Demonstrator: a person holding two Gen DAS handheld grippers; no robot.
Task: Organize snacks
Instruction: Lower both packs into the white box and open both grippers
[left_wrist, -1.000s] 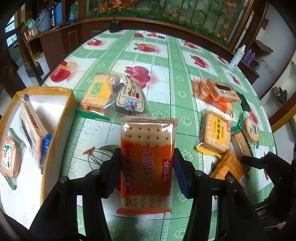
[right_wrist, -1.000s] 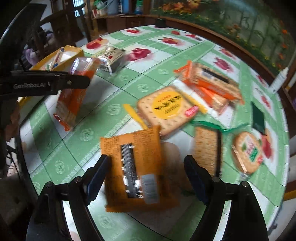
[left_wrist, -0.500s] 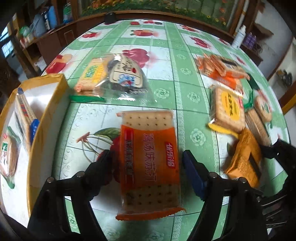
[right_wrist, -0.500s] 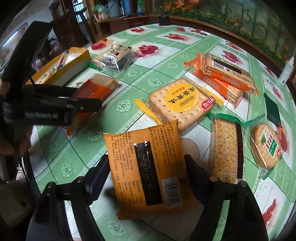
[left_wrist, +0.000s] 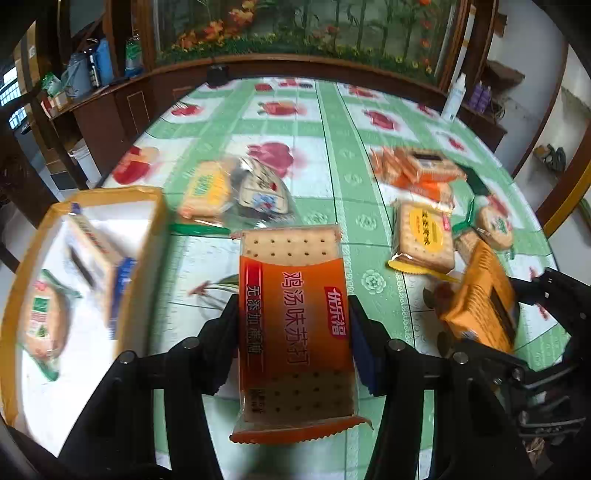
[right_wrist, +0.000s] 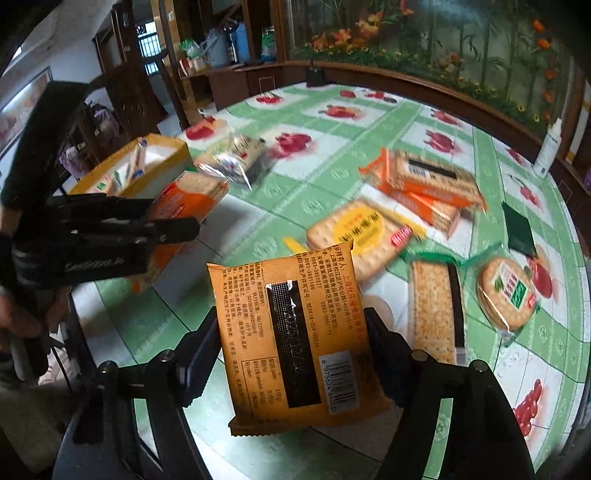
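Note:
My left gripper (left_wrist: 293, 347) is shut on an orange soda cracker pack (left_wrist: 295, 314) and holds it above the table, to the right of the yellow box (left_wrist: 146, 258). The box holds several snack packs. My right gripper (right_wrist: 293, 343) is shut on a yellow-orange snack pack (right_wrist: 295, 332), back side up, lifted above the table. That pack and gripper also show in the left wrist view (left_wrist: 480, 306). The left gripper with its pack shows in the right wrist view (right_wrist: 173, 218).
Loose packs lie on the green fruit-print tablecloth (left_wrist: 332, 155): a round-label cracker pack (right_wrist: 358, 236), orange long packs (right_wrist: 424, 181), a plain cracker stack (right_wrist: 432, 310), a round green-label pack (right_wrist: 506, 291), clear-wrapped packs (right_wrist: 236, 155). A white bottle (right_wrist: 548, 147) stands at the far edge.
Both grippers have closed on their packs and lifted them off the table. The left gripper was open around its pack half a second ago.

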